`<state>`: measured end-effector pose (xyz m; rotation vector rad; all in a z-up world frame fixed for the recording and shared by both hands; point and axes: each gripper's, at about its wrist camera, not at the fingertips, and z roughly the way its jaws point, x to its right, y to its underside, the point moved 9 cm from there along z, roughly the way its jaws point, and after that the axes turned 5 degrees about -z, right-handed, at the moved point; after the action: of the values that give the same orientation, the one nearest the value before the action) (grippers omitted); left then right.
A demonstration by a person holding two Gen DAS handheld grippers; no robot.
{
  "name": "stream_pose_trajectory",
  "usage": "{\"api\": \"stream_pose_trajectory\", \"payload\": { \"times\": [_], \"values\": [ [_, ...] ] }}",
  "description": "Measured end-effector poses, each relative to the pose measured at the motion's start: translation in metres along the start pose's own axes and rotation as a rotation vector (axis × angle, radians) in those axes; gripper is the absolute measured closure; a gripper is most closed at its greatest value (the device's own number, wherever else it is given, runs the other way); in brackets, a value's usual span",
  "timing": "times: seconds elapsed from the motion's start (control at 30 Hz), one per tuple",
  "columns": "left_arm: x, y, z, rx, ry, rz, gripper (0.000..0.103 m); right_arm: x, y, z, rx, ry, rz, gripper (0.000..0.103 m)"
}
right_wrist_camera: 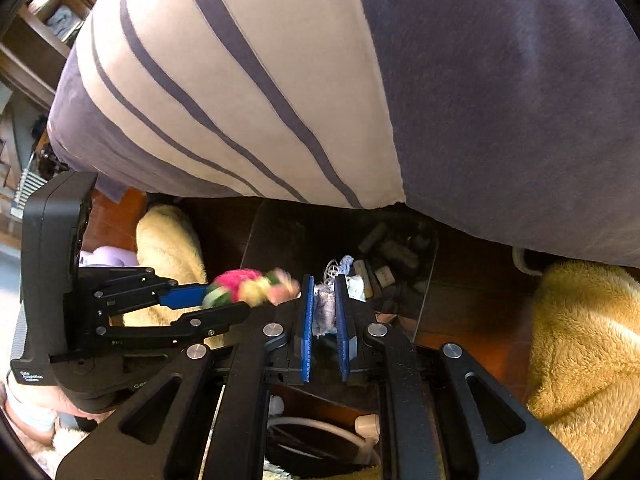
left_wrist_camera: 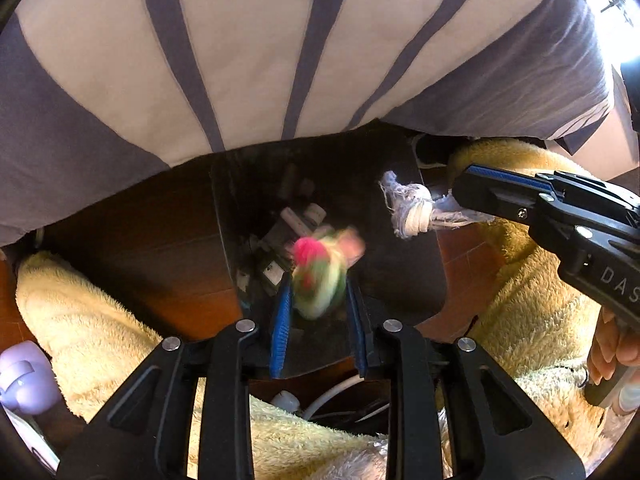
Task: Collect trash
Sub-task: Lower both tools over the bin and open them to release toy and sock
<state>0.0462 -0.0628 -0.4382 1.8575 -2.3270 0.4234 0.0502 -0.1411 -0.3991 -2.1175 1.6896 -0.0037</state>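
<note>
Overhead, a striped cushion (left_wrist_camera: 248,52) in cream and grey fills the far half of both views. Fleecy yellow legs (left_wrist_camera: 92,332) flank the scene left and right. Between them, on the red-brown floor, stands a dark bin (left_wrist_camera: 384,264) with grey and white scraps inside. Left gripper (left_wrist_camera: 320,300) points steeply down over the bin mouth; a crumpled pink, green and yellow wad (left_wrist_camera: 320,272) sits between its blue pads (left_wrist_camera: 281,320). The wad is motion-blurred, so whether the pads press on it or have let go cannot be told. Right gripper (right_wrist_camera: 324,304), just right of the left one, is clamped on a frayed white-grey rag (right_wrist_camera: 325,308) above the bin's right edge.
</note>
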Motion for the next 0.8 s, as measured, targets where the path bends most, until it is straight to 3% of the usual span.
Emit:
{"api": "stream_pose_trajectory", "payload": {
  "times": [0.03,0.1,0.13,0.17,0.3,0.37,0.5,0.6,0.8],
  "values": [
    [0.003,-0.002,0.002,-0.002,-0.005,-0.001,0.073,0.000,0.000,0.001,-0.003,0.001,0.003,0.089],
    [0.002,-0.001,0.000,0.001,-0.018,-0.002,0.063,0.003,0.000,0.001,-0.002,0.001,0.012,0.071],
    [0.002,0.000,-0.001,0.004,-0.022,-0.003,0.061,0.004,0.000,0.002,-0.001,0.002,0.016,0.044],
    [0.002,0.000,-0.003,0.007,-0.026,-0.004,0.059,0.005,-0.001,0.000,0.009,0.011,0.019,0.036],
    [0.000,-0.003,-0.016,0.037,-0.048,-0.005,0.044,0.012,-0.003,-0.013,0.040,0.033,0.039,0.034],
    [-0.003,-0.005,-0.026,0.065,-0.062,-0.005,0.033,0.018,-0.005,-0.022,0.064,0.055,0.038,0.021],
    [-0.007,-0.012,-0.058,0.144,-0.088,-0.020,0.013,0.026,-0.011,-0.047,0.118,0.120,0.032,0.007],
    [-0.005,-0.015,-0.081,0.192,-0.079,-0.024,0.009,0.029,-0.015,-0.065,0.156,0.161,0.031,0.005],
    [0.004,-0.023,-0.126,0.297,-0.081,-0.001,0.008,0.024,-0.023,-0.100,0.232,0.161,0.033,0.004]
  ]
}}
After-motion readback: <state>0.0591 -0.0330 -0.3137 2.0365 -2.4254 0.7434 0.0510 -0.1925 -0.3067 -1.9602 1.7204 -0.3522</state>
